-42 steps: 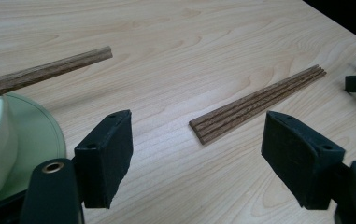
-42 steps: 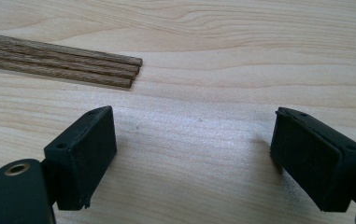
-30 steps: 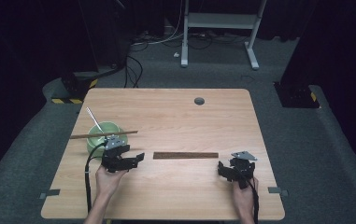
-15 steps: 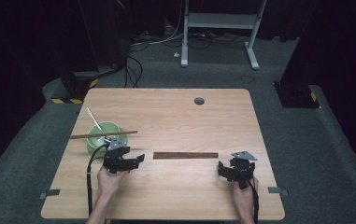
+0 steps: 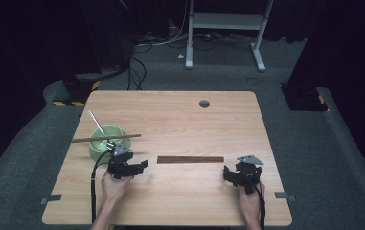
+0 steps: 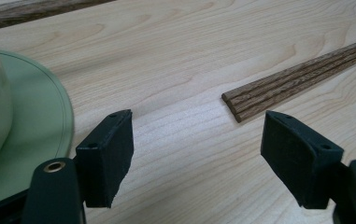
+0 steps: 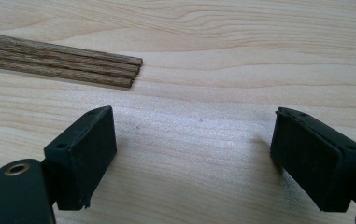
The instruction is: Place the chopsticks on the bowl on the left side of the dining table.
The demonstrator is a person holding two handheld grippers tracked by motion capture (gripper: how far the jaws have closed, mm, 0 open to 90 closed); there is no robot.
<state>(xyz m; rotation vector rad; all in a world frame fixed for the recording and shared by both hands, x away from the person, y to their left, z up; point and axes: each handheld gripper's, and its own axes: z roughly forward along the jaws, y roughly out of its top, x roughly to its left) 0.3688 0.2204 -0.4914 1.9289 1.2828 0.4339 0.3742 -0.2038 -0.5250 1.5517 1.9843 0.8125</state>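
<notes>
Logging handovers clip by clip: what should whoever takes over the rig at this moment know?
Left gripper: jaws open, empty, low over the table beside the green bowl.
Right gripper: jaws open, empty.
Wooden sticks: a bundle lying flat between the grippers, one end ahead of each.
One stick lies across the bowl's rim; a metal utensil leans in the bowl.
Done: one stick on the bowl.
Left: the bundle, untouched; likely a grasp next.

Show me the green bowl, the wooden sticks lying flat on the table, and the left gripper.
green bowl (image 5: 99,146), high view, on its near rim.
wooden sticks (image 5: 190,159), high view, middle of the bundle.
left gripper (image 6: 196,158), left gripper view, midway between its open fingertips.
</notes>
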